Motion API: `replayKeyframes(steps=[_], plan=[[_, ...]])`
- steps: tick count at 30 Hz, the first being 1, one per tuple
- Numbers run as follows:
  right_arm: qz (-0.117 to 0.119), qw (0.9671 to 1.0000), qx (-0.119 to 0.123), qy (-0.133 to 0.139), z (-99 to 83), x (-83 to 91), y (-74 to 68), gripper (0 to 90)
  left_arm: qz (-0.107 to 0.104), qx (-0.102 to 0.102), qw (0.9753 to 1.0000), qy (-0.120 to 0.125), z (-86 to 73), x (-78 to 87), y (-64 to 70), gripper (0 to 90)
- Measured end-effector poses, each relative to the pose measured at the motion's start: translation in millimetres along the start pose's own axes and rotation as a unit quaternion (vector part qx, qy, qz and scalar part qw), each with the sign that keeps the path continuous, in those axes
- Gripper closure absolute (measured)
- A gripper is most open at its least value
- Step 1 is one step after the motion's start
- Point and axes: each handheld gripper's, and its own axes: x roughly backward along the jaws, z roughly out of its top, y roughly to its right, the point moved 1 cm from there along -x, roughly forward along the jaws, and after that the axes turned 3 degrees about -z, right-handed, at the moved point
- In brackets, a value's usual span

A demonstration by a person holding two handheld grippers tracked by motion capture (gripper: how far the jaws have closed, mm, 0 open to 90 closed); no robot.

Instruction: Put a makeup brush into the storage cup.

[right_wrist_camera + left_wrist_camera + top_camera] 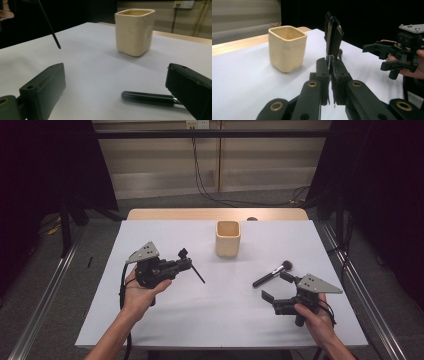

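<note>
Left gripper (186,259) clamped on black comb (333,35), lifted near table's left edge. Right gripper (275,285) jaws apart beside makeup brush (273,273), right edge. No legible writing on beige cup (228,239).

No text, label, brand, number or sign can be read on anything here: the cup (287,48) ahead of the left gripper's jaws and the brush (147,98) between the right gripper's jaws are both unmarked.
</note>
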Motion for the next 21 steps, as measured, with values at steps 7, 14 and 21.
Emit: replayKeyframes(steps=[7,14,21], plan=[[-0.023,0.9997,-0.007,-0.004,-4.0,12.3,6.1,2.2,0.015,0.006,0.9998,-0.005,3.9,1.0,-10.7,85.8],[-0.046,0.9988,-0.015,-0.003,-8.3,26.0,16.3,2.1,0.021,-0.001,0.9997,-0.008,12.8,-0.2,-15.7,85.7],[-0.047,0.9988,-0.011,0.002,-11.9,27.8,16.3,2.0,0.023,-0.003,0.9997,-0.006,21.7,-9.2,-20.3,85.8]])
